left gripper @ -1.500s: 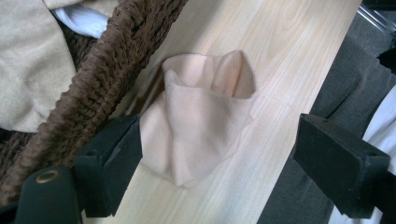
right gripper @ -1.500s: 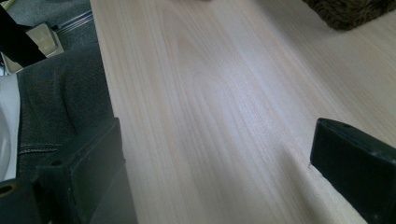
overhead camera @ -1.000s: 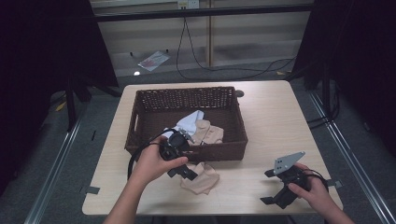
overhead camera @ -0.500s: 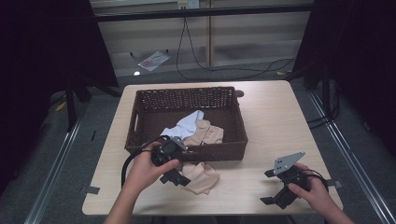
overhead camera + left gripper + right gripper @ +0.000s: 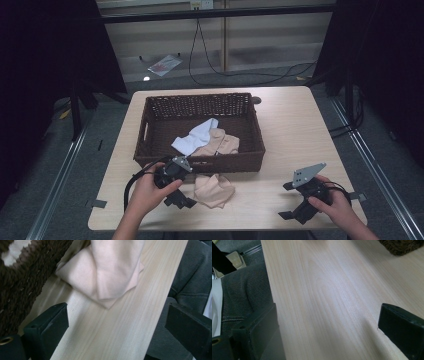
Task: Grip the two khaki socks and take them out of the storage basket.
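Folded pink cloth (image 5: 110, 272) judged soft, light; best pinched at near edge. Left gripper (image 5: 181, 201) jaws apart; right gripper (image 5: 295, 202) jaws apart.

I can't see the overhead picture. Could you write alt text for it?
A person's two hands each hold a black gripping tool over a pale wooden table: the left tool open beside a folded beige cloth, the right tool open over bare wood. Behind the cloth, a brown wicker basket holds white and beige cloths.
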Motion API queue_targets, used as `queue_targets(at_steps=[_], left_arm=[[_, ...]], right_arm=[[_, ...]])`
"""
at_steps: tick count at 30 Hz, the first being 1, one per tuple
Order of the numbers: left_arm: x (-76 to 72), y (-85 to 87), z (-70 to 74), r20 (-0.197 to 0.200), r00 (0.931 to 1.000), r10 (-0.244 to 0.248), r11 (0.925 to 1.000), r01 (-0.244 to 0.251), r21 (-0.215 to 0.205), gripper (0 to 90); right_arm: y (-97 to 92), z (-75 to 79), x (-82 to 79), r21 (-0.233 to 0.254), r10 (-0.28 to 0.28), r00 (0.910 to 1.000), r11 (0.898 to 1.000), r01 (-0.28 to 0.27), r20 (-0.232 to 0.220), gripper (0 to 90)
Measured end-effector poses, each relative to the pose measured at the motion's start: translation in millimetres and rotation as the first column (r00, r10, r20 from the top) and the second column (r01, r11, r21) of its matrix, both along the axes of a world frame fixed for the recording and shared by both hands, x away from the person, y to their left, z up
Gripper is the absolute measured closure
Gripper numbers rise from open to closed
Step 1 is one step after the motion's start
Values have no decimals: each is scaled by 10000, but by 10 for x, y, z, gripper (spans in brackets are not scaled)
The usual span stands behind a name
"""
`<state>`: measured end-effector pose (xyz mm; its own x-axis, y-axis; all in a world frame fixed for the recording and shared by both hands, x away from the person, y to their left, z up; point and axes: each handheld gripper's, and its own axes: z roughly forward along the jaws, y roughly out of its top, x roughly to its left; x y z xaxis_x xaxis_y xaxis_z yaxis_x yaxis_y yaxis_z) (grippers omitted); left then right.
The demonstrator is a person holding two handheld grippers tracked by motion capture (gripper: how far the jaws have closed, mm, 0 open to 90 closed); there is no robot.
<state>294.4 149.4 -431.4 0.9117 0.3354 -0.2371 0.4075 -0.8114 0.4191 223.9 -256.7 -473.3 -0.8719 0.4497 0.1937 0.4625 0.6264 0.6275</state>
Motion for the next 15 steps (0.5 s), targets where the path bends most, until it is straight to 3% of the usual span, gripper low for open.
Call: queue_targets(at_steps=[8, 15], left_arm=[[-43, 102, -139, -66, 9997, 226, 9996, -227, -187, 44], [-67, 138, -224, 54, 10000, 50, 9994, -48, -347, 40]], right_arm=[[0, -2, -1, -15, 15, 10000, 10000, -15, -1, 22], [3, -3, -2, -44, 30, 10000, 10000, -30, -4, 22]])
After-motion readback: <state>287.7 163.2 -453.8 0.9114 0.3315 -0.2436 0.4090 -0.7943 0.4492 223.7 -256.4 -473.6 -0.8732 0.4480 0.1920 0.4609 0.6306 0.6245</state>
